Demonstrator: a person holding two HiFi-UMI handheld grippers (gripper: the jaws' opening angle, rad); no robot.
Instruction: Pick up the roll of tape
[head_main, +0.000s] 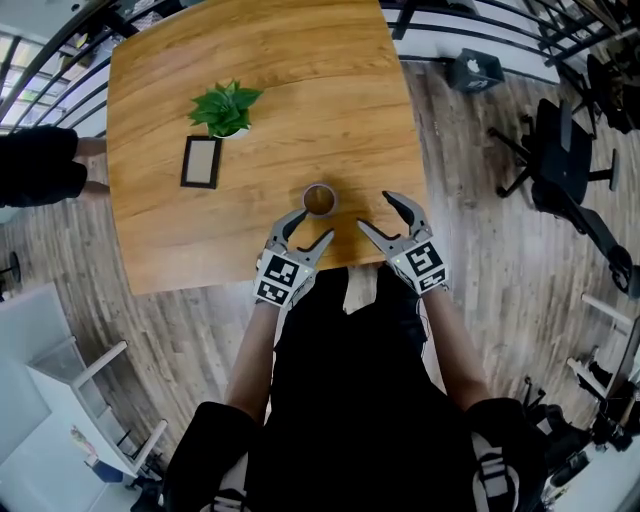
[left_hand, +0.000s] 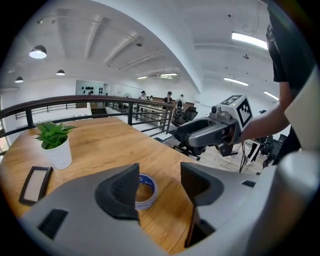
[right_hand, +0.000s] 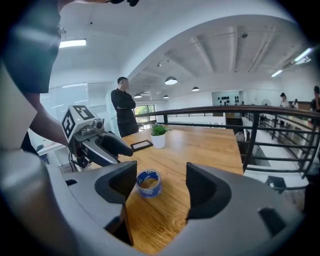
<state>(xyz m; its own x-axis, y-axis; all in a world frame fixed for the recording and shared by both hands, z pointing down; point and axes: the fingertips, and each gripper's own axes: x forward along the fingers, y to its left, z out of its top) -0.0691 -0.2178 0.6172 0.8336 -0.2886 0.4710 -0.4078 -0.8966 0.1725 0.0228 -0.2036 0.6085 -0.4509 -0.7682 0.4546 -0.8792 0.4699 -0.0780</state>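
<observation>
The roll of tape (head_main: 319, 199) lies flat on the wooden table (head_main: 250, 130) near its front edge; its side is blue and white (right_hand: 149, 183). In the left gripper view the roll of tape (left_hand: 146, 190) sits partly behind the left jaw. My left gripper (head_main: 309, 228) hovers just in front and left of the roll, open and empty. On the other side, my right gripper (head_main: 379, 213) is equally near and also stands open with nothing between its jaws. Each gripper appears in the other's view: the right gripper (left_hand: 210, 134) and the left gripper (right_hand: 97, 142).
A small potted plant (head_main: 226, 108) and a dark picture frame (head_main: 201, 162) lying flat sit farther back on the left. A person in black (right_hand: 124, 112) stands beyond the table's left side. Office chairs (head_main: 562, 170) stand on the floor to the right.
</observation>
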